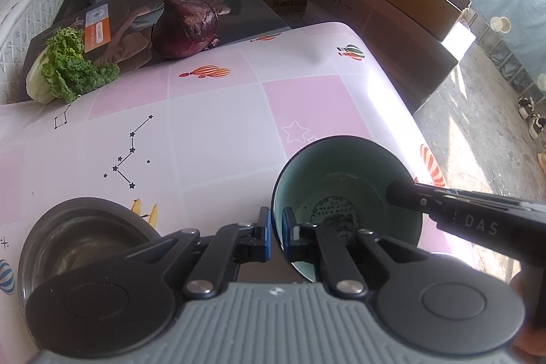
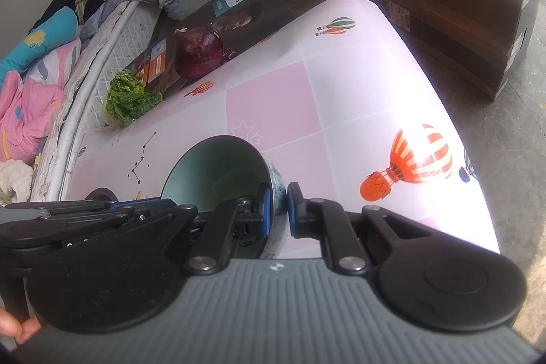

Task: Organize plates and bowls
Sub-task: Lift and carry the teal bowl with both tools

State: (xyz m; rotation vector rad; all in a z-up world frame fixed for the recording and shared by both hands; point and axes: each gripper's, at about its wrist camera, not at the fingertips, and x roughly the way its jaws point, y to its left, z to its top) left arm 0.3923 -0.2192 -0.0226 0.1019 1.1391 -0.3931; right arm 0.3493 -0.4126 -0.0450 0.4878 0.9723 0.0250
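a: where is the pale green glazed ceramic bowl [image 1: 344, 193] with the patterned outside?

b: lifted on edge above the pink checked counter [image 1: 211, 111], its mouth turned toward the far end where the red onion [image 1: 186, 26] and the leafy green cabbage [image 1: 68, 67] lie. its axis runs nearly level, the printed base facing back at the cameras.

a: and the hand-held grippers?

b: the left hand-held gripper [image 1: 277, 236] is clenched on the near-left rim, one pad inside, one outside. the right hand-held gripper [image 2: 278, 210] straddles the opposite wall, also grasping the bowl as far as i can judge.

a: how will it handle?

b: stiff, glossy, probably slippery and chip-prone. the rim is the sensible hold, and two pinches guard against it swinging.

a: where might it go?

b: likely into the dark metal bowl [image 1: 82, 237] sitting upright on the counter beside the left hand-held gripper.
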